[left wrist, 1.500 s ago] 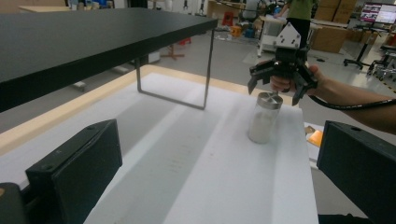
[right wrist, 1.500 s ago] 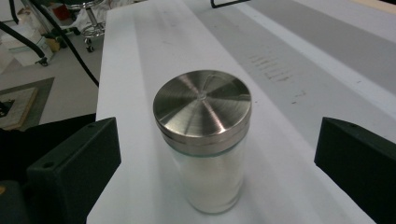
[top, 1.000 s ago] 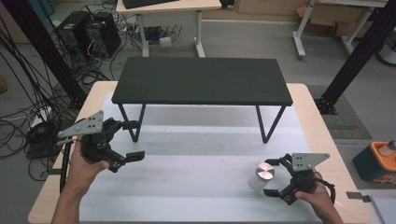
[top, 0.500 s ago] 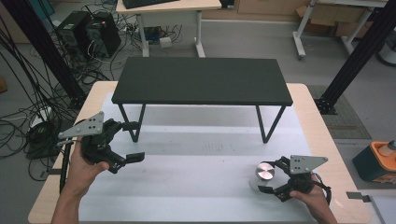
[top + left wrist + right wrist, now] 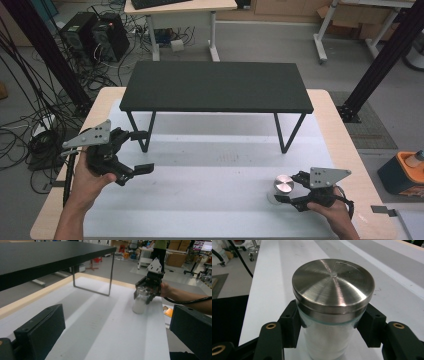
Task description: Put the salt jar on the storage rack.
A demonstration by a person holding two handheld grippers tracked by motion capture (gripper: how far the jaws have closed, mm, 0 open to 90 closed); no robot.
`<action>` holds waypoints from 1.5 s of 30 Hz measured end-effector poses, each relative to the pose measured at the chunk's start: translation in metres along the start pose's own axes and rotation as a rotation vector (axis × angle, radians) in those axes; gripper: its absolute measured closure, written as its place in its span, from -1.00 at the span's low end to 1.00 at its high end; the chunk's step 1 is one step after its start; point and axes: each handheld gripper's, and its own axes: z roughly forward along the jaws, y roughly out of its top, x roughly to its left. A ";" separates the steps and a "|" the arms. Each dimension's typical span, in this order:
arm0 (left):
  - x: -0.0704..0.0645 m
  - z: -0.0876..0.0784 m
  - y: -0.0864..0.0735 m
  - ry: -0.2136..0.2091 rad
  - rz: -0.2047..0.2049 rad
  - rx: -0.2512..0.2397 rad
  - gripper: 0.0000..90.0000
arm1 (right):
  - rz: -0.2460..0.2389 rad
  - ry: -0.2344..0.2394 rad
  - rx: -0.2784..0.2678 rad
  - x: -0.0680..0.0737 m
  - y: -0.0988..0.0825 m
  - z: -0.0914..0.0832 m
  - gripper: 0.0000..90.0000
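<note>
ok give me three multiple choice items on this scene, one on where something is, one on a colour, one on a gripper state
1. Where does the jar stand?
A. on top of the black bench
B. on the white table surface, near the right gripper
C. on the floor beside the computers

2. What colour is the jar's lid?
A. red
B. silver metal
C. black

3. How does the right gripper stand?
A. shut on the jar
B. wide open, far from the jar
C. holding the black bench's leg

Answers:
1 B: the high view shows it on the white table, in front of the black bench.
2 B: the right gripper view shows a brushed metal top.
3 A: its jaws have just been closing, and the pads press the glass just under the lid.
</note>
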 end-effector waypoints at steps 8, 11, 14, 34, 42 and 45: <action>-0.001 -0.001 0.005 -0.004 0.012 -0.007 -0.99 | -0.033 -0.018 -0.021 0.002 0.026 -0.019 -0.04; -0.001 -0.001 0.006 -0.008 0.013 -0.015 -0.99 | -0.057 -0.019 -0.040 0.002 0.050 -0.033 -0.04; -0.001 0.000 0.009 -0.018 0.015 -0.022 -0.99 | -0.074 -0.031 -0.051 0.002 0.079 -0.048 -0.04; -0.005 -0.001 0.014 -0.052 0.028 -0.037 -0.99 | -0.218 0.013 -0.123 -0.051 0.286 -0.038 -0.05; -0.006 -0.006 0.016 -0.047 0.032 -0.036 -0.99 | -0.194 0.006 -0.136 -0.084 0.341 0.014 -0.05; -0.005 -0.006 0.018 -0.045 0.037 -0.033 -0.99 | -0.176 0.009 -0.150 -0.096 0.351 0.032 -0.05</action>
